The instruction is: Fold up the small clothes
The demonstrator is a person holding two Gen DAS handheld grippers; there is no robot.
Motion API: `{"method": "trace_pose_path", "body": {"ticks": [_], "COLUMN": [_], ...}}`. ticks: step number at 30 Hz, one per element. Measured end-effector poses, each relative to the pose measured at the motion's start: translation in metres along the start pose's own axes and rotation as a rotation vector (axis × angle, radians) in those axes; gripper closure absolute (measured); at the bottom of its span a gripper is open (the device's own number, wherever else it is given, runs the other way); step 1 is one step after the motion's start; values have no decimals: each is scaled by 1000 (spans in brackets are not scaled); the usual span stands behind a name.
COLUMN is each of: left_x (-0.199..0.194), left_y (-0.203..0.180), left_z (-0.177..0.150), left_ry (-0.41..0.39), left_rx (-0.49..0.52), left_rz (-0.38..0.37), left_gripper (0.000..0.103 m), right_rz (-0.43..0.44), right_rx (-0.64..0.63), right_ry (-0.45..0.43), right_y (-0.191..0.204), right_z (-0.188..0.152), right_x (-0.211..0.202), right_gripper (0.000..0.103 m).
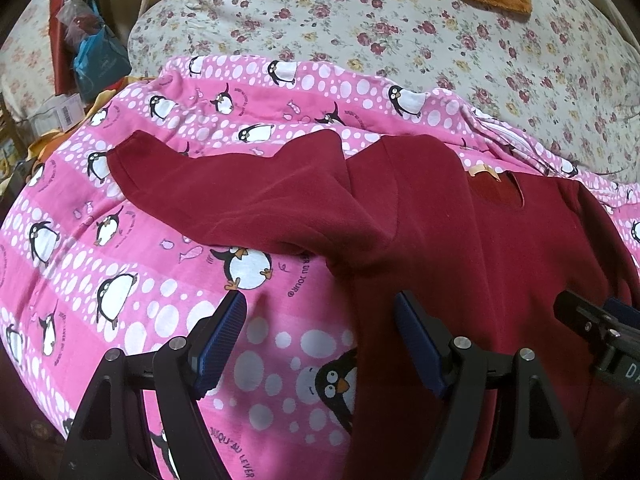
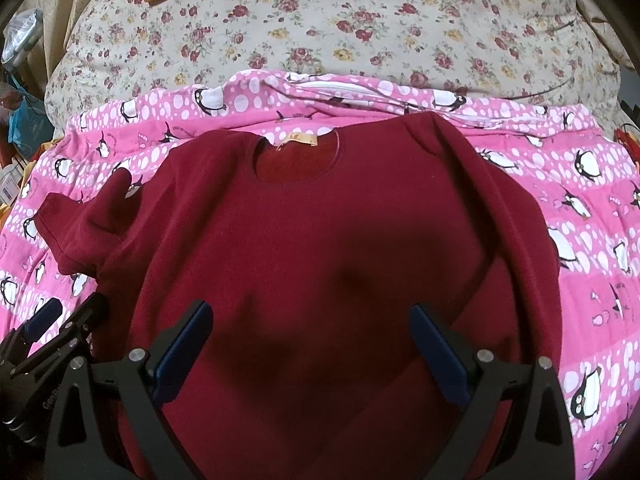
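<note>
Right tool (image 2: 312,320) open over sweater (image 2: 320,220); hem hidden.

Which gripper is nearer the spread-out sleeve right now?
Left. The left gripper sits open at the shirt's edge just below that sleeve; the right gripper is open over the shirt's middle, farther from it.
</note>
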State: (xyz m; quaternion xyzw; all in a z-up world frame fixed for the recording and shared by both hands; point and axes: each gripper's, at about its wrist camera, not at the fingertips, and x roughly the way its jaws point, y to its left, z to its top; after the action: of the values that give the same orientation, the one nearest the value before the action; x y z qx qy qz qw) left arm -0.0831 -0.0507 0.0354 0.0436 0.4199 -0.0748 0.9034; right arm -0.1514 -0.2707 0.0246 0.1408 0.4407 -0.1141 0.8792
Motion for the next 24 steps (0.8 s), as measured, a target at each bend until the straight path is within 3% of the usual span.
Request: {"method": "trace_pose_path", "body": {"ticks": [24], "left_x": [2], "left_y": [7], "left_z": [-1], "left_ry": [3], "left_rx": [-35], "left_rz": [20], "left_gripper": [45], "right_rz": [2], "right_rx": [-5], "right_ry": [2], "right_y": [4], "right_z": [-2], "right_x": [4], "right_gripper": [3]}}
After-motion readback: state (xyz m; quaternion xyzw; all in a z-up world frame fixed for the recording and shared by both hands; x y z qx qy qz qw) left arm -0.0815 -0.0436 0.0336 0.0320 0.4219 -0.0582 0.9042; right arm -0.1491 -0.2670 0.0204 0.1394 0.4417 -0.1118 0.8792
